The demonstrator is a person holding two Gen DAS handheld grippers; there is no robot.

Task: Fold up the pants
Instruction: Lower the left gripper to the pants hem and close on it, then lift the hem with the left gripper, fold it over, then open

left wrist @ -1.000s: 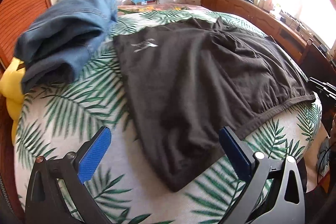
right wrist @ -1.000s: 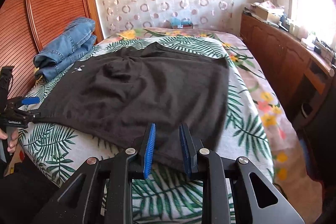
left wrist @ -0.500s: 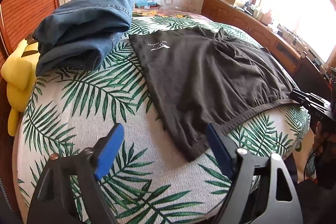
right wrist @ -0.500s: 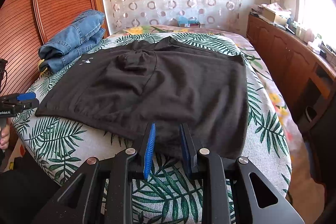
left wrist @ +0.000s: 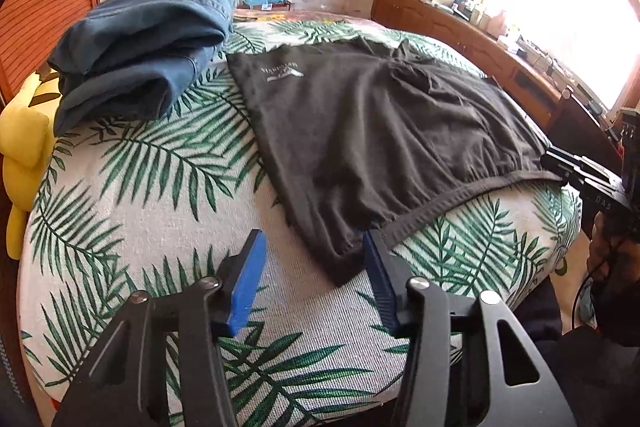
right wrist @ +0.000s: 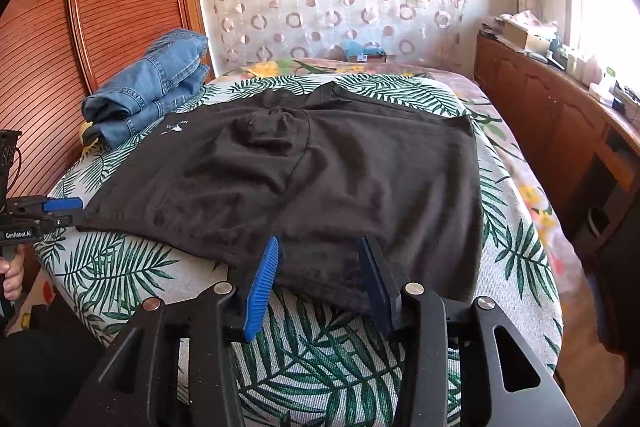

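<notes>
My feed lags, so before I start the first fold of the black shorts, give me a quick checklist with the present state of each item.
1. Black shorts spread flat on the bed: ok, a few wrinkles near the middle.
2. Left gripper at the near waistband corner: ok, jaws closing, corner between them, pads not yet pressing.
3. Right gripper at the other waistband corner: ok, jaws opening, hem between them, not pressed.
4. Cloth held on both sides: not ok.
5. Folded jeans apart from the shorts: ok, they lie beside the far corner.
6. Whether each gripper would catch both layers: cannot tell.
</notes>
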